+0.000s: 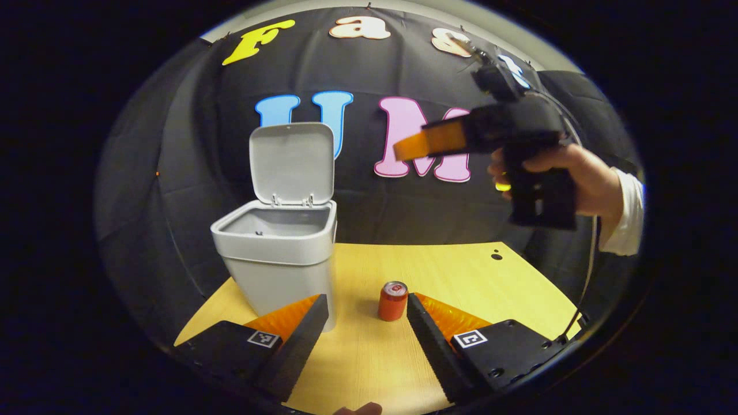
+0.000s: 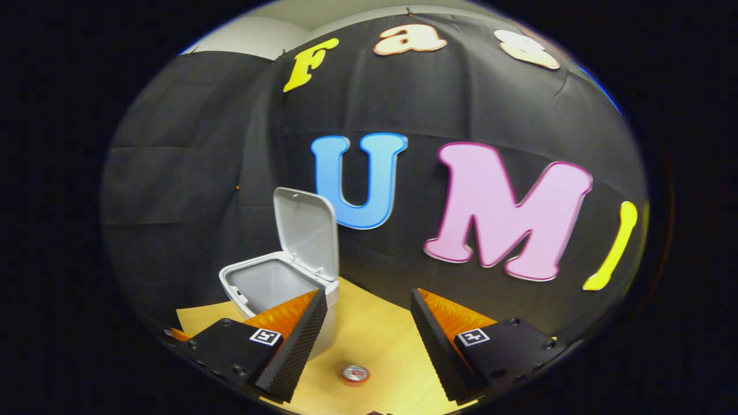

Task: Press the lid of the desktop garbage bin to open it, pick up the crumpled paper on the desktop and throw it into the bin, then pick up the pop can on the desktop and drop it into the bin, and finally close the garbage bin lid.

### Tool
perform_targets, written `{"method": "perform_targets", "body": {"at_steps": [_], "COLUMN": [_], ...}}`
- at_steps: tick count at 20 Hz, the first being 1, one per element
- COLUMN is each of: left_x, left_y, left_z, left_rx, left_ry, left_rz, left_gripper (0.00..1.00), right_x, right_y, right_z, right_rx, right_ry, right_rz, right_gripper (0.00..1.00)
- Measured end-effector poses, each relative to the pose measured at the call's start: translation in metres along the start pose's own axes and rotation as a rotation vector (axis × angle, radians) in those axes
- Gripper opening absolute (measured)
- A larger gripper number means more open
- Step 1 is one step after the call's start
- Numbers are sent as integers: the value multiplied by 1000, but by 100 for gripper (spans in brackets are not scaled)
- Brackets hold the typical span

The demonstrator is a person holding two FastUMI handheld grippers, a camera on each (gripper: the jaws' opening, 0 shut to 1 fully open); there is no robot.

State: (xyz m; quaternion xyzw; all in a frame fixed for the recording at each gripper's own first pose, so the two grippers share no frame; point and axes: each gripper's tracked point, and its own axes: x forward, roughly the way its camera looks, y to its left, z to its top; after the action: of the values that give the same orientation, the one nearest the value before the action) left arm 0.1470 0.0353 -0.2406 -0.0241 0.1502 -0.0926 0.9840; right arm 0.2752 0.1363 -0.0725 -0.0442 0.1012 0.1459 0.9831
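- Yellow wooden desktop [image 1: 461, 276] carries a grey plastic bin [image 1: 282, 259], lid [image 1: 292, 163] upright.
- Red pop can [image 1: 393, 301] stands just beside it.
- Left gripper [image 1: 367, 314] spread, empty.
- Right gripper [image 2: 369, 320] spread, held high.

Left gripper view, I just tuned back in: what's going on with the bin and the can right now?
The bin stands on the wooden table with its lid flipped up. The pop can stands upright on the table beside it, just ahead of the open left gripper. A hand holds the right gripper up in the air, nothing in it. No crumpled paper lies on the table.
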Motion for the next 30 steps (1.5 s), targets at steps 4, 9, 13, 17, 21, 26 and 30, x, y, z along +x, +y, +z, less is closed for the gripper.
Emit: {"method": "perform_targets", "body": {"at_steps": [4, 9, 13, 17, 21, 26, 30], "left_x": [58, 107, 140, 170, 192, 219, 239], "left_y": [-12, -22, -31, -30, -36, -44, -54], "left_z": [-45, -78, -98, -106, -118, -125, -127], "left_rx": [-19, -31, -21, -14, 0, 34, 74], "left_ry": [71, 137, 176, 197, 215, 215, 211], "left_rz": [-15, -20, -37, -27, -38, -56, -76], "left_gripper": [94, 95, 94, 94, 95, 94, 94], "right_x": [-54, -92, -97, -92, -88, -85, -82], "right_y": [-55, -93, -102, -106, -99, -98, -100], "right_z": [24, 38, 44, 47, 46, 35, 25], "right_rx": [-29, -10, 66, 79, 50, 28, 27], "right_ry": [-32, -47, -47, -56, -48, -20, 10], "right_rz": [-95, -163, -158, -149, -126, -112, -117], "right_gripper": [94, 94, 94, 94, 93, 94, 94]}}
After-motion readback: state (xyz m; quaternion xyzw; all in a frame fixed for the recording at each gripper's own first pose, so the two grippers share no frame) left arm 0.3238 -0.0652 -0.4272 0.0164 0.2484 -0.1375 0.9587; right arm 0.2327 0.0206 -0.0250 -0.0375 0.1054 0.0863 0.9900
